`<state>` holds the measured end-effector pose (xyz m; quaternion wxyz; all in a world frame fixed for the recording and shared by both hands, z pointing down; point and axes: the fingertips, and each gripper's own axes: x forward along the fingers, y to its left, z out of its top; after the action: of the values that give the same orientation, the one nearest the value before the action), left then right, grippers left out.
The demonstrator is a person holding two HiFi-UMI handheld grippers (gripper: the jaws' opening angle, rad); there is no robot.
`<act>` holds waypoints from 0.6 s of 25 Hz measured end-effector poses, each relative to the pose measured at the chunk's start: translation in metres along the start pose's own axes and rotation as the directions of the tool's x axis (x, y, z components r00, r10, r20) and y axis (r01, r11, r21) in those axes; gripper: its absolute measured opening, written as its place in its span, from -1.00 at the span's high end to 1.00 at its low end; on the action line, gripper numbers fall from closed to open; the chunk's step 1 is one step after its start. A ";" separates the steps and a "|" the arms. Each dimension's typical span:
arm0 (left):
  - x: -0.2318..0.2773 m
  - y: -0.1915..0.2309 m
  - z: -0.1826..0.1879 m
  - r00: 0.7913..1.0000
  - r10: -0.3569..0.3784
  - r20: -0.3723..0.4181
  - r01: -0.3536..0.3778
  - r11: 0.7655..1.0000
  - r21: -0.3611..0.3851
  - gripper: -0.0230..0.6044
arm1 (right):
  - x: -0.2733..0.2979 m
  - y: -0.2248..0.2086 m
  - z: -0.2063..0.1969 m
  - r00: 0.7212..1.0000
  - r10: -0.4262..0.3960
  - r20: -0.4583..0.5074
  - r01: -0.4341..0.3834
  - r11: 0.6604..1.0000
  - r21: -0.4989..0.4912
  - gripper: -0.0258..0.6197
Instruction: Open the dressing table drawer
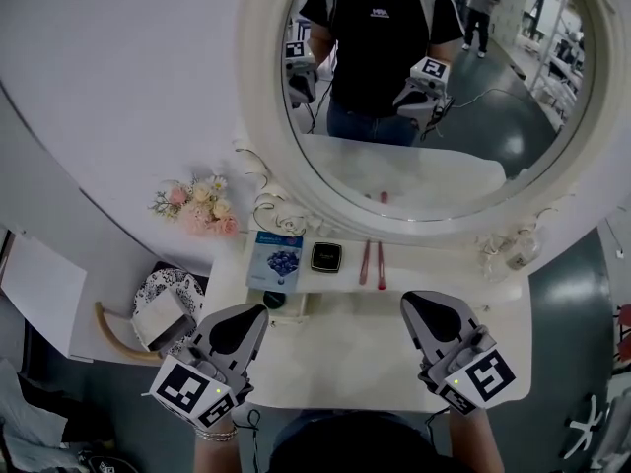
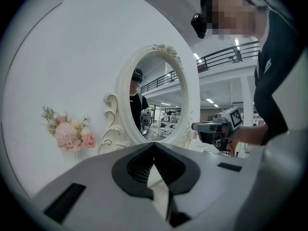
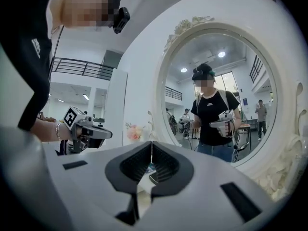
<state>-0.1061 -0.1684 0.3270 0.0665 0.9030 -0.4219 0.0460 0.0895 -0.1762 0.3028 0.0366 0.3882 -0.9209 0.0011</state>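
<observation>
White counter [image 1: 365,363] sits under the left gripper [image 1: 258,313] and right gripper [image 1: 412,302]; fingers clenched, empty. Drawer likely hides lower, below both, equally near.

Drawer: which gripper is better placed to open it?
Right, tentatively. The right gripper hangs nearer the table centre; the left gripper is over its left edge. Both are shut; the drawer itself is not visible.

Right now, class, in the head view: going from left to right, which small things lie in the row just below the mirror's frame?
pink flower bunch → blue packet → black square case → pair of red sticks
</observation>
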 end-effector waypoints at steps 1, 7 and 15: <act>0.000 0.001 0.003 1.000 0.001 0.005 -0.001 1.000 0.002 0.87 | -0.002 -0.002 0.002 1.000 -0.007 -0.001 0.007 1.000 -0.007 0.86; -0.001 0.006 0.015 1.000 0.013 0.023 -0.013 1.000 0.006 0.87 | -0.010 -0.012 0.006 0.998 -0.060 -0.013 0.059 0.997 -0.050 0.86; 0.002 0.015 0.025 0.999 0.025 0.035 -0.025 1.000 0.003 0.87 | -0.019 -0.027 0.021 0.989 -0.147 0.011 0.147 0.986 -0.082 0.86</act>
<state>-0.1159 -0.1830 0.3039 0.0570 0.8984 -0.4343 0.0317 0.1212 -0.1819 0.2803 0.0501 0.4532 -0.8891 -0.0404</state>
